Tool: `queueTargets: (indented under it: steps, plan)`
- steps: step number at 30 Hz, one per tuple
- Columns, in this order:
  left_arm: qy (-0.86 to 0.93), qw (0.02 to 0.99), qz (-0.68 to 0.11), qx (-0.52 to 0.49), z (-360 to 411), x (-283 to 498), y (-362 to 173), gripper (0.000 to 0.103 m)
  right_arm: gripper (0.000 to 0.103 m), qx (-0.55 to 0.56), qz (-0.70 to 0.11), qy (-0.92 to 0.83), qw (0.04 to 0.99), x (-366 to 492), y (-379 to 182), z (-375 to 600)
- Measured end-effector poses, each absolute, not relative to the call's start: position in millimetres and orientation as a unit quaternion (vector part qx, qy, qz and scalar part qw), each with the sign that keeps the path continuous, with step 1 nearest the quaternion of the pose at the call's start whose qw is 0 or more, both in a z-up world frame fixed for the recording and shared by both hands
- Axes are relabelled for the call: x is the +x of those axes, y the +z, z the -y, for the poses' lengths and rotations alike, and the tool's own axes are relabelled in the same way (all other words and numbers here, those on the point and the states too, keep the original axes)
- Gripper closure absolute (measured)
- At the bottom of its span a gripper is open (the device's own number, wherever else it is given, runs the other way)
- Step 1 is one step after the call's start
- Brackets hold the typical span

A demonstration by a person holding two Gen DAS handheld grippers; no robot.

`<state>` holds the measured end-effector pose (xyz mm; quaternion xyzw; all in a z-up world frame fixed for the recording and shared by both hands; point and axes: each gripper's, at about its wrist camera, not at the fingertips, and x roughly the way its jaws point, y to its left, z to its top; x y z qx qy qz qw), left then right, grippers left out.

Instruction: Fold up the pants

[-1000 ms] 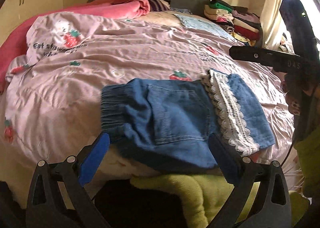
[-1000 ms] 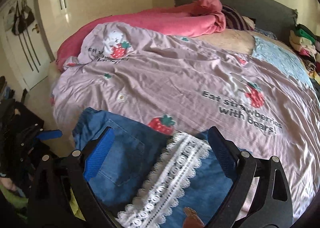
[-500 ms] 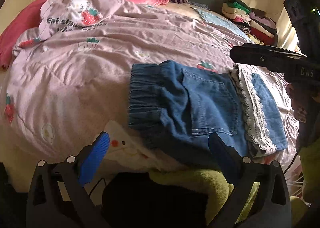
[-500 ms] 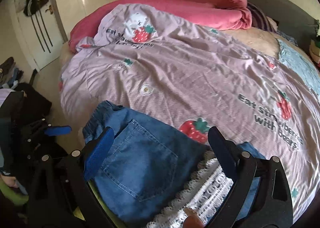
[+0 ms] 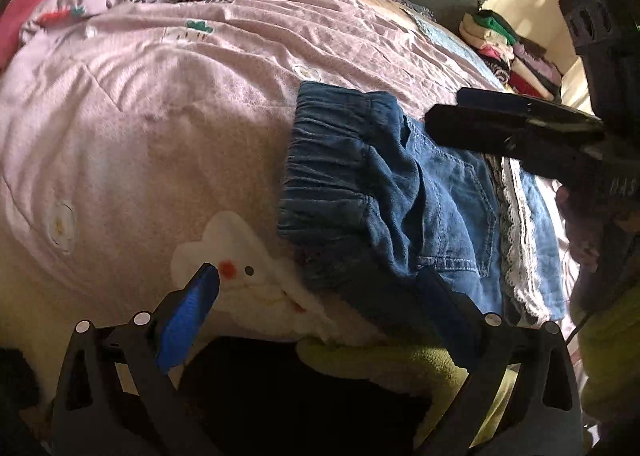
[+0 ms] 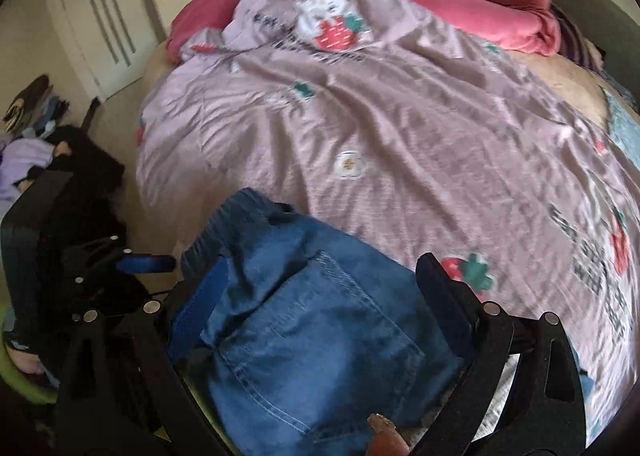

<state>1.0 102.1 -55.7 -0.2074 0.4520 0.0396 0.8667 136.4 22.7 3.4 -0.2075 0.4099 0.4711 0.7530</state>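
Note:
Folded blue denim pants (image 5: 404, 196) with a white lace trim (image 5: 516, 240) lie at the near edge of the bed, elastic waistband to the left. My left gripper (image 5: 316, 300) hangs open just off the bed edge, near the pants' waistband corner, with nothing between its fingers. In the left wrist view the right gripper's black body (image 5: 516, 128) hovers over the pants' right half. My right gripper (image 6: 320, 288) stands open above the back pocket (image 6: 320, 352) of the pants (image 6: 304, 320); its fingers straddle the denim without closing on it.
A lilac strawberry-print duvet (image 5: 168, 108) covers the bed (image 6: 400, 128). Pink bedding (image 6: 460, 4) is heaped at the head. Folded clothes (image 5: 508, 52) are stacked at the far right. A yellow-green fleece (image 5: 400, 360) hangs below the bed edge. A door and shoes sit left (image 6: 100, 28).
Both grippers have swung leftward along the pants toward the waistband. The right gripper now sits over the pocket instead of the lace end. The pants have not moved; both stay open.

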Motion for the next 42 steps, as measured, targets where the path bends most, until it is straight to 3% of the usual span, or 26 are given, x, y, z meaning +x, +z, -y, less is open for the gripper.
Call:
queueTargets:
  steps: [10, 12, 14, 17, 21, 30, 42]
  plan:
    - [0.016, 0.863, -0.446, -0.238, -103.1, 6.6, -68.5, 0.006, 0.015, -0.238, -0.442, 0.510, 0.698, 132.9, -26.6, -67.0]
    - [0.015, 0.862, -0.446, -0.241, -103.7, 8.0, -71.2, 0.005, 0.022, -0.240, -0.450, 0.518, 0.686, 132.8, -34.5, -72.7]
    - [0.015, 0.862, -0.446, -0.241, -104.6, 8.6, -72.2, 0.005, 0.040, -0.237, -0.456, 0.529, 0.675, 133.3, -40.9, -76.1]
    - [0.014, 0.861, -0.445, -0.245, -105.4, 8.9, -73.2, 0.005, 0.059, -0.224, -0.457, 0.539, 0.672, 136.1, -43.3, -74.3]
    - [-0.002, 0.857, -0.448, -0.254, -106.7, 7.9, -71.0, 0.005, 0.076, -0.177, -0.440, 0.559, 0.680, 140.7, -23.1, -51.4]
    - [-0.122, 0.837, -0.420, -0.328, -89.6, 15.7, -59.7, 0.005, 0.078, -0.033, -0.409, 0.579, 0.705, 154.9, 28.7, 47.0]
    - [-0.249, 0.810, -0.425, -0.319, -17.4, 67.7, -48.6, 0.005, 0.077, 0.026, -0.377, 0.565, 0.734, 168.4, 42.6, 123.5]
